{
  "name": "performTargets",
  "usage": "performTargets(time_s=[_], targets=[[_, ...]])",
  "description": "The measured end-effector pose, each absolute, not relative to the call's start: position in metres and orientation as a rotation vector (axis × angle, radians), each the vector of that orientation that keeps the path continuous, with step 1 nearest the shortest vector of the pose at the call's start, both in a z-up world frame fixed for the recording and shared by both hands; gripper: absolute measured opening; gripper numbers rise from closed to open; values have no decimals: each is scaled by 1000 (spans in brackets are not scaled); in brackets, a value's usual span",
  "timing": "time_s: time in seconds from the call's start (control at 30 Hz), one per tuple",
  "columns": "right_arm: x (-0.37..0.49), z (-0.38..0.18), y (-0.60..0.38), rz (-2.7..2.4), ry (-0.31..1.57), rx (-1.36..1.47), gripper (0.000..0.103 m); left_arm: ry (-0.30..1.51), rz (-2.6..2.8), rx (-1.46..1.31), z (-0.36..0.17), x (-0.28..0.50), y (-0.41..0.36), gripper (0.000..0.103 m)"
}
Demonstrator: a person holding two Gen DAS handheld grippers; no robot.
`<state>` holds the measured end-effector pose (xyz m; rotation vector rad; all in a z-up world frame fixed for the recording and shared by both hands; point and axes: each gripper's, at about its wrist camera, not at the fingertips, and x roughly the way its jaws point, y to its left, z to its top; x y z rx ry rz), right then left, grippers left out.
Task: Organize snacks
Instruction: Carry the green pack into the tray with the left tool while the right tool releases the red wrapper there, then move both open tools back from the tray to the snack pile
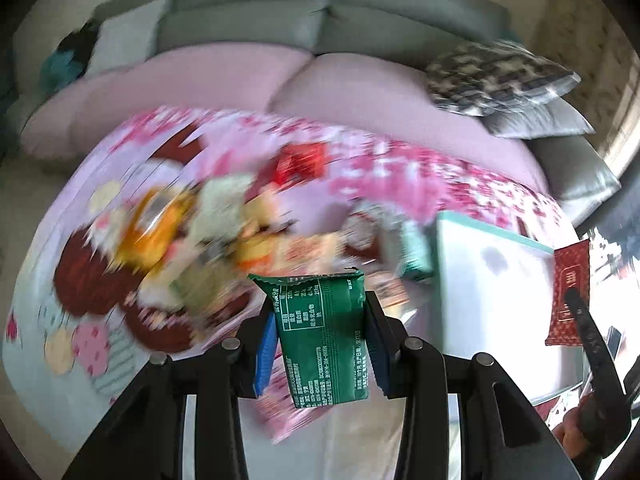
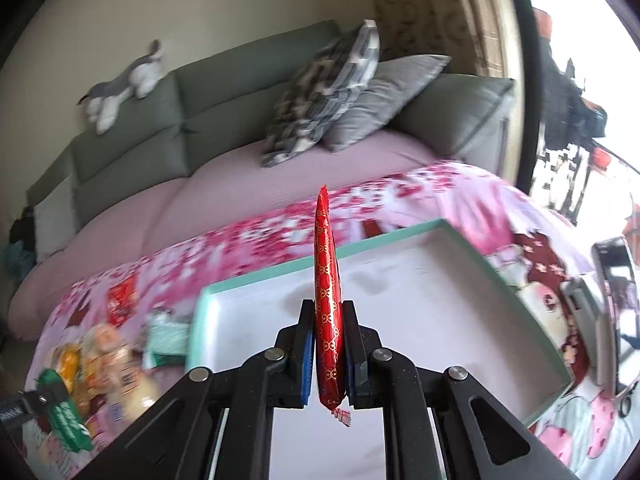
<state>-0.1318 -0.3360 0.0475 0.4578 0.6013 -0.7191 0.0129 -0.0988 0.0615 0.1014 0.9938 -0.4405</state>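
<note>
My left gripper [image 1: 320, 312] is shut on a green snack packet [image 1: 324, 332] and holds it above the pink patterned cloth. My right gripper [image 2: 329, 320] is shut on a red foil packet [image 2: 328, 312], held edge-on over the white box with a teal rim [image 2: 320, 264]. The box [image 1: 496, 236] lies right of the left gripper, and the red packet [image 1: 568, 292] shows beyond it. A blurred pile of snacks [image 1: 188, 232] lies left of the green packet; it also shows in the right wrist view [image 2: 104, 360], with the green packet [image 2: 66, 416] at lower left.
A grey sofa [image 1: 256, 12] with a pink cover stands behind the cloth. Patterned and grey cushions [image 2: 332, 88] sit at its right end. A plush toy [image 2: 124, 84] lies on the sofa back. A phone-like device [image 2: 616, 280] lies right of the box.
</note>
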Motion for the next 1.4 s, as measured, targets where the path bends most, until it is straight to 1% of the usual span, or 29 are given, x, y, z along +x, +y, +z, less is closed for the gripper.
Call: performTargets(time_s=[0.17,0.43,0.57,0.8,0.87,0.93,0.97,1.0,1.03,1.1,1.13,1.17,1.23,1.3,1.37,1.4], targets=[[-150,34,-370,-786,612,514,13,1009,-572,163,61,10,-159,42],[-157,23,-395,-779,611,588,13,1013,-714,207,40,10,-242,42],[-156,19,-397,-730,607,631,13,1023,-709,233,27,14,-269,42],[-146,8,-394,-687,697,621,13,1062,-703,245,8,24,-296,42],[-146,5,-395,-691,705,622,15,1063,-692,249,7,25,-299,43],[-147,4,-397,-708,712,618,15,1063,-677,242,7,27,-298,59],[-148,5,-398,-720,719,617,15,1059,-669,236,8,28,-295,77],[-149,4,-399,-726,721,618,16,1055,-665,229,10,28,-292,83],[-152,4,-401,-741,724,626,18,1051,-661,219,11,29,-289,83],[-155,1,-405,-770,735,647,28,1053,-652,218,14,29,-284,83],[-157,0,-406,-786,747,656,32,1052,-640,221,16,28,-281,83],[-159,-1,-408,-794,752,659,38,1048,-633,221,18,27,-278,84],[-162,0,-410,-800,752,670,43,1039,-616,218,23,25,-270,85],[-165,4,-410,-804,747,674,52,1027,-598,217,28,24,-261,89],[-165,7,-409,-805,753,665,55,1007,-572,215,34,23,-250,90],[-165,9,-407,-806,760,648,59,995,-558,212,36,23,-244,91]])
